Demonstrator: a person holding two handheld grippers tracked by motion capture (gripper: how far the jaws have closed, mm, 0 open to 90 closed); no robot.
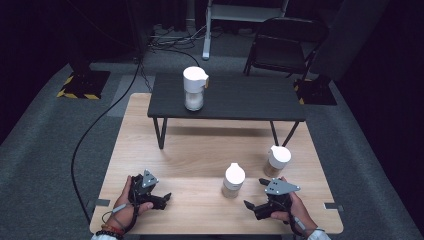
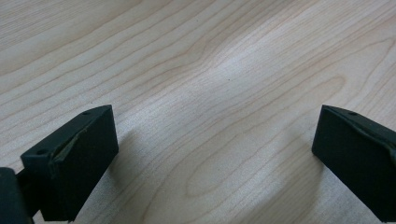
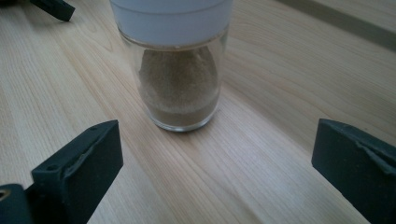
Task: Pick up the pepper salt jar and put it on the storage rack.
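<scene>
The near jar (image 1: 233, 180), glass with a white cap and a brownish powder inside, stands upright on the wooden table (image 1: 200, 150), toward the near edge and right of the middle. In the right gripper view the same jar (image 3: 180, 88) rises straight ahead of the right gripper (image 3: 215, 172), beyond the tips of the two black jaws and not yet between them; nothing touches it. Those jaws are spread wide, with bare wood between them. From above, the right gripper (image 1: 257, 196) rests near the table's near right corner, just to the right of the jar and slightly nearer the edge, held in the person's right hand (image 1: 295, 210).

A second jar (image 1: 276, 160) of the same kind stands a little farther back and to the right, near the right edge, apart from the first.

The left gripper (image 1: 162, 197) lies low near the near left corner, well apart from both jars. Its jaws are also spread wide, over plain wood.

A third, larger jar (image 1: 194, 88) stands on a small dark table (image 1: 250, 100) set on the far part of the wooden one.
</scene>
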